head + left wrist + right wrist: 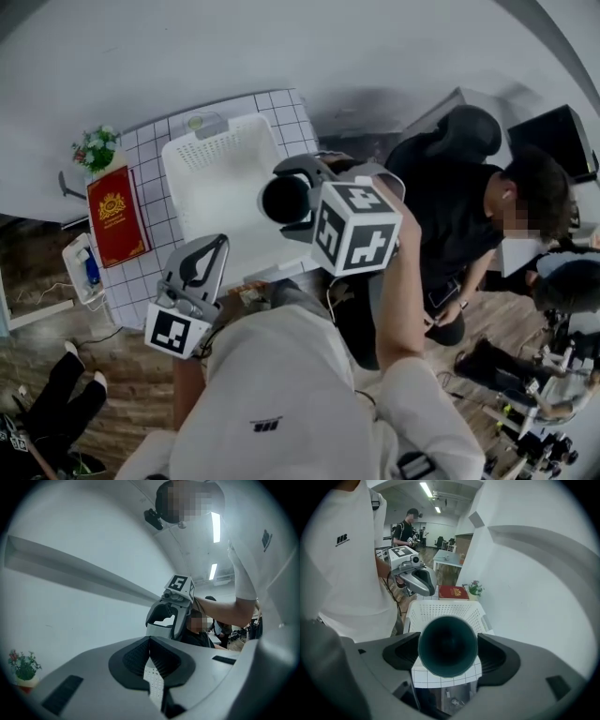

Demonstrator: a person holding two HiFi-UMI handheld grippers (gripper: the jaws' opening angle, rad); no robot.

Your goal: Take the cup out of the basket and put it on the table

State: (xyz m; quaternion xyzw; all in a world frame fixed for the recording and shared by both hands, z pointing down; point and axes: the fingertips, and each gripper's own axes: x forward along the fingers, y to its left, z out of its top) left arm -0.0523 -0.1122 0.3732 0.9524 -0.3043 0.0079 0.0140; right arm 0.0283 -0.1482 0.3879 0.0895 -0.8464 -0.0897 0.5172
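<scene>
The left gripper (150, 648) has its fingers clenched on nothing. The right gripper (447, 652) clasps the dark teal plastic cup (447, 641) in its fingers, long axis along them, clear of the white perforated basket (445, 611) at twelve o'clock. Bare checked bench (440, 679) shows at six.

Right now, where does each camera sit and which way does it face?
Head view: on the person's head, facing steeply down at the white basket; shirt, left gripper, right gripper show.
Left gripper view: on the left gripper, jaws together, facing up toward wall and ceiling; shirt and right arm show.
Right gripper view: on the right gripper, shut on the dark cup, facing down at the basket; shirt shows.
Shared: each gripper view sees the other gripper; head and right gripper views see the basket.
</scene>
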